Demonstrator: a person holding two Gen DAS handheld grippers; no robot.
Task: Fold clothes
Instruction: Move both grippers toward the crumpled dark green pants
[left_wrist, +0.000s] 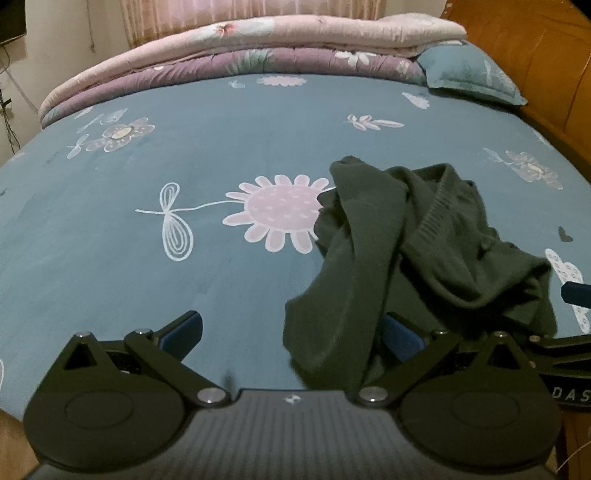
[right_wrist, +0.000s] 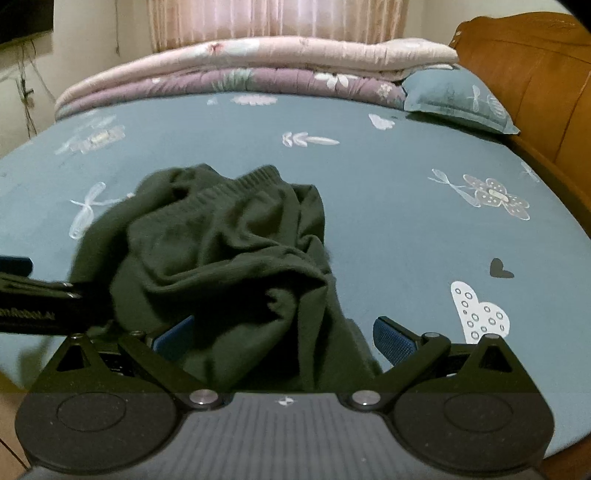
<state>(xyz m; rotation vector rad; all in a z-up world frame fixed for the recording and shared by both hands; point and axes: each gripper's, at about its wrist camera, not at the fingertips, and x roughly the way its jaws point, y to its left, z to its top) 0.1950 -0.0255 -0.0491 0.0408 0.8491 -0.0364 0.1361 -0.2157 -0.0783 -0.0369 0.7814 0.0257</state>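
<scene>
Floral blue bedsheet (left_wrist: 221, 155) (quilts (left_wrist: 258, 48) beyond)

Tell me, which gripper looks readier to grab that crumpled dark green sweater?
Probably the right gripper: the dark green sweater already lies between its open fingers. The left gripper is open too, but only the sweater's edge lies within it; most is off to its right.

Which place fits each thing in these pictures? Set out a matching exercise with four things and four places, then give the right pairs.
Things:
1. sweater
2. folded quilts
3. pillow
4. headboard

Places:
A. along the bed's far edge
B. beside the quilts, near the headboard
C. crumpled on the sheet before both grippers
D. on the right side of the bed

Pairs: 1-C, 2-A, 3-B, 4-D
</scene>
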